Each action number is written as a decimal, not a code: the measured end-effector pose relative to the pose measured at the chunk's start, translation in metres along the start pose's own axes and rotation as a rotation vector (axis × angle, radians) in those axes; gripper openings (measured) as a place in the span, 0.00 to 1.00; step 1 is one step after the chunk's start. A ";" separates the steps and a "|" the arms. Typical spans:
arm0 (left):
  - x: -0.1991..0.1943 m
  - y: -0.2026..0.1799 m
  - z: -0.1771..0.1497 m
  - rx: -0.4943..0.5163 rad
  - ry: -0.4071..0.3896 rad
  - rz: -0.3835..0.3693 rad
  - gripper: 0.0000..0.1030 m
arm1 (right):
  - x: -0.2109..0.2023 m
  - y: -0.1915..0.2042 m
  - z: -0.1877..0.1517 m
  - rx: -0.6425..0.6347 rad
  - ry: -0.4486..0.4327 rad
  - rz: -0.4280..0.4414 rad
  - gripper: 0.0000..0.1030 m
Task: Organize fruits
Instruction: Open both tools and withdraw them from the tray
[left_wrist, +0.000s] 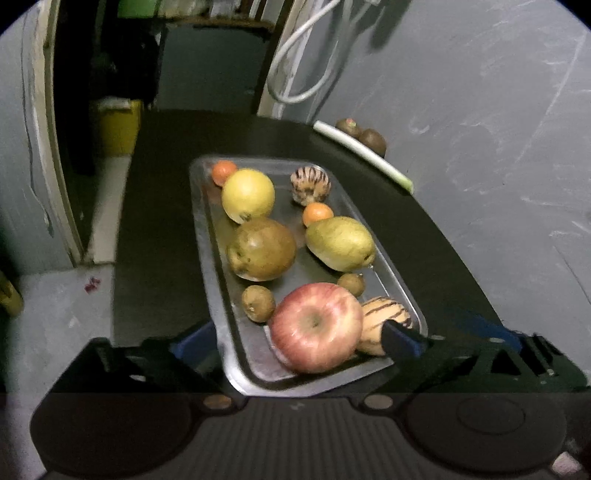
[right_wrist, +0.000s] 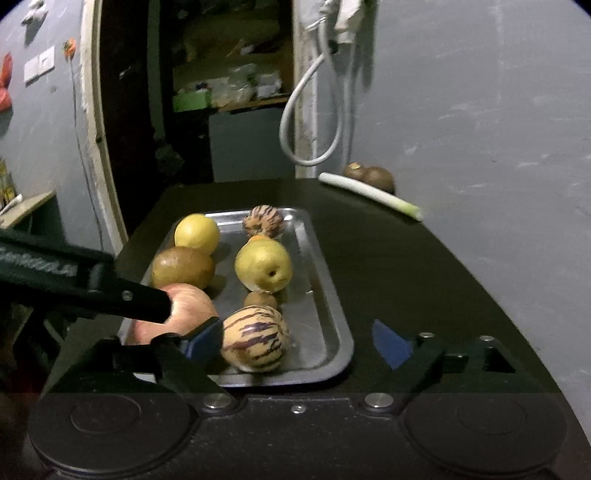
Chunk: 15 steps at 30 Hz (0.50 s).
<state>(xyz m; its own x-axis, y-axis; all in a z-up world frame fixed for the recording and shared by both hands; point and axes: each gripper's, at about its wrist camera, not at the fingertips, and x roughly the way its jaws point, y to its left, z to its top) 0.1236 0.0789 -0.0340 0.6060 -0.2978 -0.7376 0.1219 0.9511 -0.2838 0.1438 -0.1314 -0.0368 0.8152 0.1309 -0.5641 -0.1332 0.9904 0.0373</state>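
Note:
A steel tray (left_wrist: 218, 258) on the black table (left_wrist: 159, 221) holds several fruits. Nearest in the left wrist view is a red apple (left_wrist: 316, 326), lying between the wide-spread fingers of my left gripper (left_wrist: 297, 341), which is open; the pads do not press on it. Beside it lies a striped melon (left_wrist: 384, 314). Behind are a brown pear (left_wrist: 262, 249), a green pear (left_wrist: 340, 242), a yellow fruit (left_wrist: 247, 195), small oranges and a second striped melon (left_wrist: 309, 184). My right gripper (right_wrist: 298, 342) is open around the near striped melon (right_wrist: 255, 341), its left pad (right_wrist: 205, 341) between melon and apple (right_wrist: 184, 310).
A leek (left_wrist: 364, 151) and two brown fruits (left_wrist: 373, 142) lie at the table's far right, against the grey wall. A white cable (right_wrist: 306, 122) hangs by a dark doorway behind. A yellow bin (left_wrist: 118, 125) stands on the floor to the left.

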 end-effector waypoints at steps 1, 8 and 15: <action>-0.007 0.000 -0.003 0.013 -0.015 0.007 0.99 | -0.007 -0.001 0.000 0.008 -0.008 -0.004 0.92; -0.039 0.005 -0.030 0.076 -0.057 0.050 0.99 | -0.053 -0.006 -0.008 0.029 -0.036 -0.015 0.99; -0.056 0.007 -0.064 0.144 -0.055 0.066 0.99 | -0.081 -0.005 -0.023 0.029 -0.016 0.002 0.99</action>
<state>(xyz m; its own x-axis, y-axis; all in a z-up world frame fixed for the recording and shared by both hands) 0.0402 0.0965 -0.0341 0.6583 -0.2329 -0.7158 0.1895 0.9716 -0.1418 0.0656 -0.1483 -0.0099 0.8240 0.1332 -0.5507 -0.1188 0.9910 0.0620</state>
